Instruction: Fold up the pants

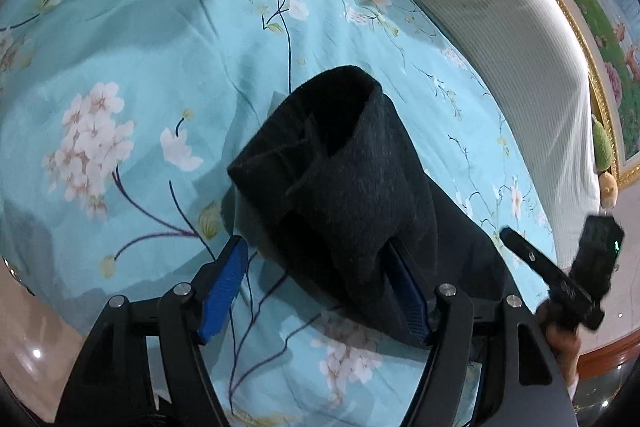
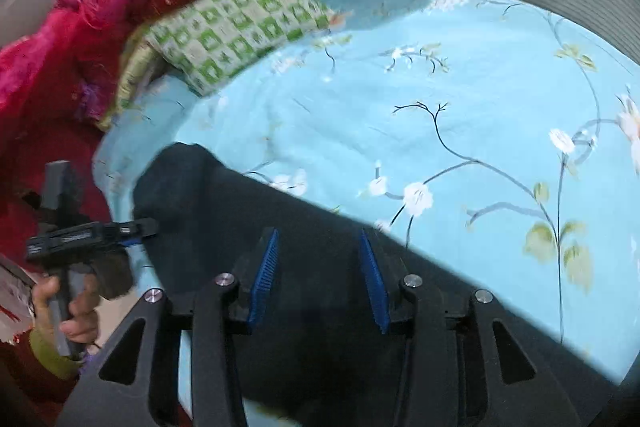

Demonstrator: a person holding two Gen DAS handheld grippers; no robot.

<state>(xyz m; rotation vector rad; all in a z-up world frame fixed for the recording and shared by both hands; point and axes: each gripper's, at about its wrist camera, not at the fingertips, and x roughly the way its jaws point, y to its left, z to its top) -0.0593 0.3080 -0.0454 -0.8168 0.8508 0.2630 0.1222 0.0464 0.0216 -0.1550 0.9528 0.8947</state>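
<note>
While left wrist view catches a rolled hem of the pants [image 1: 340,163] bunched up and draped over the right finger of the left gripper [image 1: 316,259], right wrist view shows only flat dark cloth under the right gripper [image 2: 318,255]. Left gripper spread wide, nothing pinched between blue pads [image 1: 224,291]; cloth just lying over one. Right gripper likewise wide, blue ribbed pads [image 2: 264,279] apart, poised over pants, contact unclear. Pants spread along near edge of bed, on sheet [image 1: 140,67]. Right view also picks up left gripper from the side, gripped by a hand [image 2: 76,311], tip at the pants' left end. Left view gets right gripper [image 1: 560,267] at right rim. Lots of bare sheet beyond pants toward pillow [image 2: 236,27] and headboard [image 1: 500,27]. Red quilt [image 2: 100,7] piled behind pillow. Pants thick, fuzzy, black-grey; sheet smooth turquoise, floral print, lightly creased; pillow green-white checked; headboard ribbed, pale.
</note>
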